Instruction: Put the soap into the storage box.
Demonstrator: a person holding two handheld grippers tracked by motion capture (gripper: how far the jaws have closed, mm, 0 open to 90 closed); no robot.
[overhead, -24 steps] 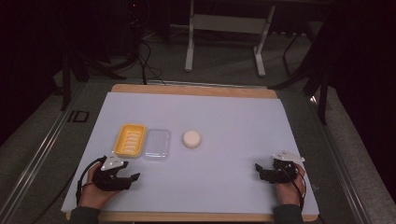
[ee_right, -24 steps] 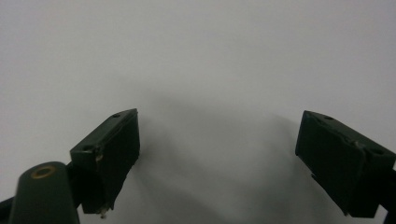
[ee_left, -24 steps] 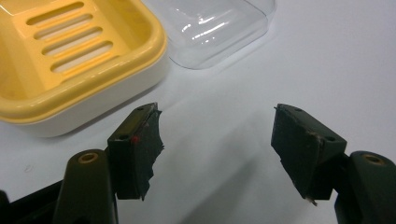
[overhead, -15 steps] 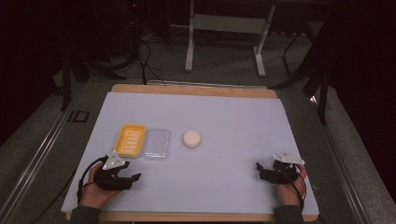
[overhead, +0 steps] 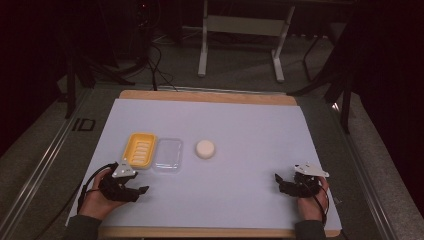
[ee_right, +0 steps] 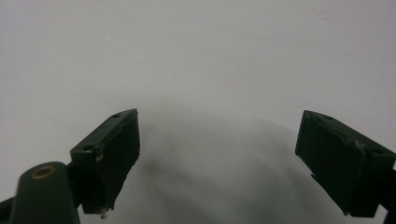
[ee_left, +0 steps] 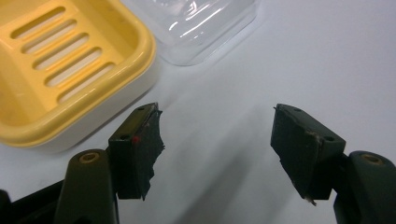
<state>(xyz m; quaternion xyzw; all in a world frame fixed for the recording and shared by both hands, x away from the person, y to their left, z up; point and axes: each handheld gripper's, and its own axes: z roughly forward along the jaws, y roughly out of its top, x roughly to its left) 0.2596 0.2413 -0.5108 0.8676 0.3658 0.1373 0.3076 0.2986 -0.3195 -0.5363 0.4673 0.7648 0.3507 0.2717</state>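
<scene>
A yellow slotted soap dish [overhead: 141, 149] lies at the left of the white sheet, with a clear plastic lid [overhead: 167, 155] touching its right side. To the right of both rests a round white soap bar [overhead: 205, 148]. My left gripper [overhead: 137, 192] is held low near the front left, just short of the dish, open with nothing between its jaws. The left gripper view has the yellow dish [ee_left: 70, 70] and clear lid [ee_left: 201, 23] beyond that open gripper [ee_left: 217, 140]. My right gripper [overhead: 278, 181] rests at the front right, open [ee_right: 219, 154] over bare sheet.
The white sheet [overhead: 240, 125] covers a wooden board [overhead: 207, 96] whose edge shows at the back and front. Beyond the table stand the legs of a metal frame [overhead: 202, 50] and cables on a dark floor. Grey table margins run along both sides.
</scene>
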